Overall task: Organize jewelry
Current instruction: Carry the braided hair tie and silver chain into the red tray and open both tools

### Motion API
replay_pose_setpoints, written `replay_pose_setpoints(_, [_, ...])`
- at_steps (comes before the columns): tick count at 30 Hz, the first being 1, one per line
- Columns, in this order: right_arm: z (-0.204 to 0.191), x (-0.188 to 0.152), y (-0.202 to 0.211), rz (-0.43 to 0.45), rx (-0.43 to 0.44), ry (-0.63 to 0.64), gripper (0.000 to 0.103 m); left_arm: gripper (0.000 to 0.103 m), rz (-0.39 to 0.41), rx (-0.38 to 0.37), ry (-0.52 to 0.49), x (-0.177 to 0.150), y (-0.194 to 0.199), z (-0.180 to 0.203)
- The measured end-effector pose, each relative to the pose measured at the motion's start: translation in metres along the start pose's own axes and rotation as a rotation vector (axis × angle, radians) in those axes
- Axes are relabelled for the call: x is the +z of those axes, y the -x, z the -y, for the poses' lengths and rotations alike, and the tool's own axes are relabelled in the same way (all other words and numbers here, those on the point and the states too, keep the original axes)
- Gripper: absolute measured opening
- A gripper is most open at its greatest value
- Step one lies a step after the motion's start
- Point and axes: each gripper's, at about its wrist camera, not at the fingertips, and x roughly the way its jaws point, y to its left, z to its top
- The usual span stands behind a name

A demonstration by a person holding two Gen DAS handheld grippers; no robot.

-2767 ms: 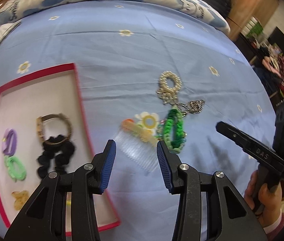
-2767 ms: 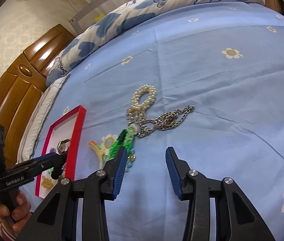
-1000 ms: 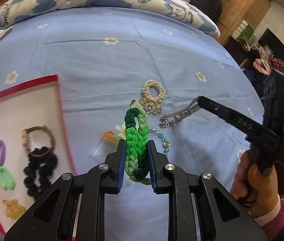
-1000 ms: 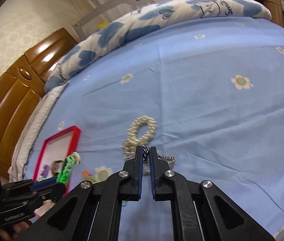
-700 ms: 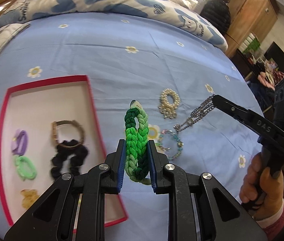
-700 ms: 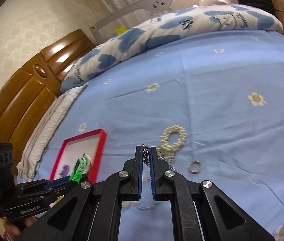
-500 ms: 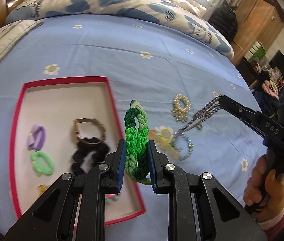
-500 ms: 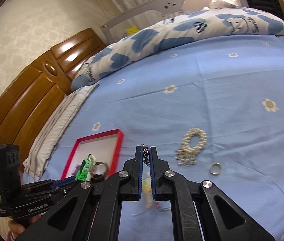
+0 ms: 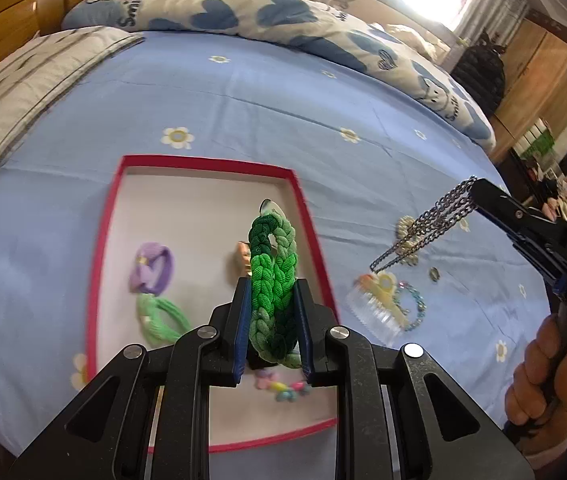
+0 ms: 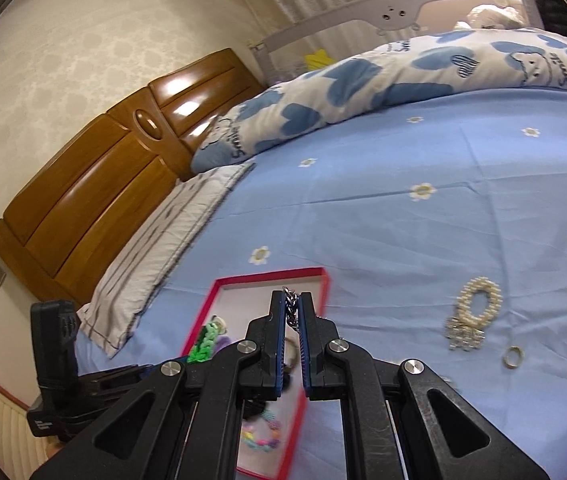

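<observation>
My left gripper [image 9: 271,292] is shut on a green braided bracelet [image 9: 273,280] and holds it above the red-rimmed white tray [image 9: 105,224]. My right gripper [image 10: 292,300] is shut on a silver chain [image 9: 423,232] that dangles in the air right of the tray; in the right wrist view only a few links [image 10: 291,310] show between the jaws. The tray [image 10: 315,274] holds a purple hair tie [image 9: 151,268], a green hair tie [image 9: 161,318] and a pastel bead bracelet [image 9: 283,390].
On the blue floral sheet right of the tray lie a clear comb [image 9: 371,308], a bead bracelet [image 9: 413,304], a pearl bracelet [image 10: 473,312] and a small ring [image 10: 512,357]. A pillow [image 10: 171,236], a folded duvet [image 10: 403,84] and a wooden headboard [image 10: 95,184] stand behind.
Both grippers have moved left toward the tray with their loads. The green bracelet now hangs over the tray, and the chain is lifted clear of the sheet.
</observation>
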Motion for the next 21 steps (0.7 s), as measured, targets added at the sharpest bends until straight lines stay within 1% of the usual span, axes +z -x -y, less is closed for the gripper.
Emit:
replay_pose_setpoints(9, [-0.042,0.004,-0.034,-0.030,0.067,0.042,0.006,0.019,0.001,0.060,0.033,0.008,-0.005,-0.035])
replay_pose_setpoints(14, [-0.054,0.001,-0.056,-0.057,0.087,0.049,0.006,0.019,-0.005,0.086,0.054,0.013,-0.011,-0.054])
replay_pose_setpoints(21, [-0.059,0.008,-0.082,-0.062,0.088,0.051,0.006,0.019,-0.018,0.114,0.078,0.023,-0.025,-0.075])
